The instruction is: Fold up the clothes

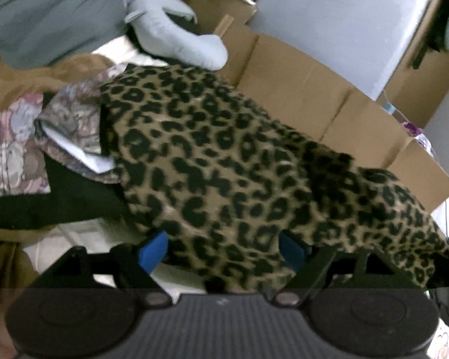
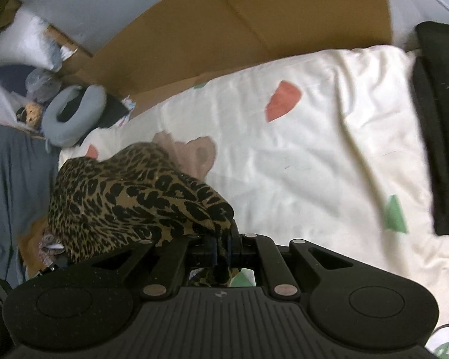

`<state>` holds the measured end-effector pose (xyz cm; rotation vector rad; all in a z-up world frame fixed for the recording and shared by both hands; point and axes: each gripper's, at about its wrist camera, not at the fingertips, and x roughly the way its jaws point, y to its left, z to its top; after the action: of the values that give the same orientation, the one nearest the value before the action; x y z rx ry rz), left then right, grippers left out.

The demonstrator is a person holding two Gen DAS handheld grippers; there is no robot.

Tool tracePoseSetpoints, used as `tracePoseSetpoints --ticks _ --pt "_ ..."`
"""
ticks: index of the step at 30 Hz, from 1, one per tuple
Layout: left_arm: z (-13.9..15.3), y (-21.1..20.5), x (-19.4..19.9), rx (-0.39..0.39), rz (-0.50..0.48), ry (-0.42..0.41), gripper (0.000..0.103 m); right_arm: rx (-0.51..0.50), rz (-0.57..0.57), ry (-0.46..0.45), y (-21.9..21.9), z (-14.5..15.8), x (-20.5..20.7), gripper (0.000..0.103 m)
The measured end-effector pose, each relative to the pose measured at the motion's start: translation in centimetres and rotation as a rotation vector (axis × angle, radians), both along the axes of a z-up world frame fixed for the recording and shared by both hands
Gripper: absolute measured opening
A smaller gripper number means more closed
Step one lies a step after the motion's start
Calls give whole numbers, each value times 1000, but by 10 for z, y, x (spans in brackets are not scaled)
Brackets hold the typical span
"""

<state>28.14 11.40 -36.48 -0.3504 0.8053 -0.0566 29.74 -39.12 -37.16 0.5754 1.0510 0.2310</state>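
Note:
A leopard-print garment (image 1: 218,161) hangs stretched across the left wrist view, above a pile of clothes. My left gripper (image 1: 223,249) is open; its blue pads (image 1: 154,249) stand wide apart with the garment's lower edge draped between them. In the right wrist view my right gripper (image 2: 221,246) is shut on a bunched corner of the same leopard-print garment (image 2: 128,200), held above a white bedsheet (image 2: 299,155) with coloured shapes.
A pile holds a floral cloth (image 1: 18,146), a black garment (image 1: 54,203) and a brown one (image 1: 21,74). A grey neck pillow (image 1: 176,39) and cardboard boxes (image 1: 314,101) lie behind. A black item (image 2: 440,125) lies at the bed's right edge.

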Motion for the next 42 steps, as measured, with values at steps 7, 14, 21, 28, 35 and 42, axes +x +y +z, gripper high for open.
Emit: tracePoseSetpoints --ticks 7,14,21,28,35,42 --pt "-21 11 24 12 40 39 84 -7 -104 9 -36 2 -12 3" --pt "-42 22 49 -10 21 62 84 -24 -167 34 -64 -4 -27 3" --pt "-51 33 71 -91 13 40 86 -37 -192 44 -77 -6 -35 3" --pt "-47 60 92 -170 71 43 37 -40 -206 76 -82 -14 -43 3" --pt "-15 69 63 -254 55 46 0 -13 -228 70 -82 -14 -53 4" --pt "12 62 47 -262 25 14 0 -7 -231 53 -80 -10 -61 4"
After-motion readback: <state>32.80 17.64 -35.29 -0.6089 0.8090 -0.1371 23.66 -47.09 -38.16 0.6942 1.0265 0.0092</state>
